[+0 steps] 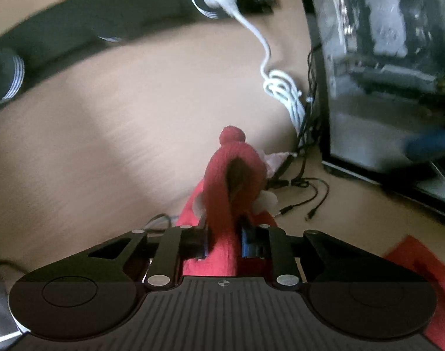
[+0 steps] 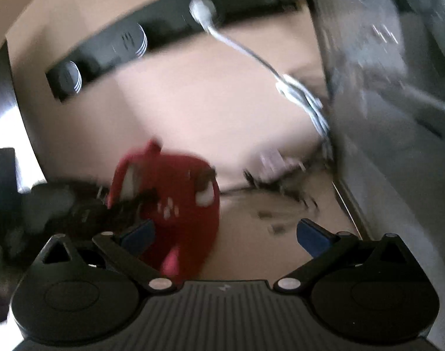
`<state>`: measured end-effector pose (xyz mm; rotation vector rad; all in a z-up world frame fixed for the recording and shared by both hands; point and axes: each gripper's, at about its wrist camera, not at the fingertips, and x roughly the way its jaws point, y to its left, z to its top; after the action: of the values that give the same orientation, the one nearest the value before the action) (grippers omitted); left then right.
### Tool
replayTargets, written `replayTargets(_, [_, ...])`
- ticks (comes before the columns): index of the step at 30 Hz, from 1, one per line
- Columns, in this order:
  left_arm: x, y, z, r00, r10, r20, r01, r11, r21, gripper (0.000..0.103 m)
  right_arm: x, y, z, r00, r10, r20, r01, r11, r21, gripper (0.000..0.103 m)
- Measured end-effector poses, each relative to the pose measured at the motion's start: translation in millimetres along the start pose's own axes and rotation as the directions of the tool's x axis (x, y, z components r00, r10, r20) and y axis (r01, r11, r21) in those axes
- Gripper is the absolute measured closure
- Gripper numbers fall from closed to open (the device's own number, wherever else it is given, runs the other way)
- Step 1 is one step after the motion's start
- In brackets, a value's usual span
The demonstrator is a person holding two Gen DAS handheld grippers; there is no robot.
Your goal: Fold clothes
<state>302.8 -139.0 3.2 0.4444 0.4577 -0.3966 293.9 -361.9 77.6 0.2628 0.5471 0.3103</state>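
Note:
A red garment with white patches (image 1: 222, 193) is bunched up between the fingers of my left gripper (image 1: 223, 241), which is shut on it and holds it above the wooden table. In the blurred right wrist view the same red garment (image 2: 178, 193) hangs at the left, in front of the left finger. My right gripper (image 2: 226, 234) is open and empty, its blue pads (image 2: 313, 235) wide apart over the table.
A black power strip (image 1: 134, 11) with a white plug and coiled white cable (image 1: 283, 87) lies at the back. A computer case with a glass side (image 1: 383, 73) stands at the right, black cables (image 1: 307, 187) beside it. More red cloth (image 1: 421, 272) lies at the lower right.

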Motion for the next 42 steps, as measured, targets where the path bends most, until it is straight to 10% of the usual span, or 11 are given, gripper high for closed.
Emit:
replayTargets(12, [-55,25,-33,0.998,-0.058,-0.024,0.054,0.989,-0.137,0.083,132,13,61,0.983,0.078,-0.165,-0.071,0.996,0.053,0.000])
replayTargets(15, [-50,24,-29,0.994,-0.101,-0.031,0.094,0.980,-0.178,0.047,144,4,63,0.978,0.084,-0.192,-0.070,0.995,0.077,0.000])
replayTargets(21, [6,-18,5,0.993,-0.116,-0.014,0.116,0.993,-0.028,0.012,103,-14,47,0.993,0.040,-0.111,-0.027,0.993,0.113,0.000])
replayTargets(27, [85,-61,16,0.997,-0.011,-0.070,0.028,0.970,0.241,0.009,66,-20,39,0.991,0.118,-0.066,-0.107,0.983,0.151,0.000])
replayTargets(28, [96,-63,17,0.997,0.004,-0.073,0.015,0.967,0.256,0.013,63,-22,40,0.990,0.126,-0.060,-0.115,0.981,0.157,0.000])
replayTargets(31, [96,-53,19,0.998,-0.009,-0.068,0.026,0.970,0.241,0.085,60,-27,41,0.992,0.113,-0.054,-0.103,0.981,0.161,0.000])
replayTargets(42, [-52,13,-3,0.977,-0.210,0.041,0.207,0.975,0.076,0.087,114,-10,43,0.964,0.224,-0.143,-0.193,0.960,0.205,0.013])
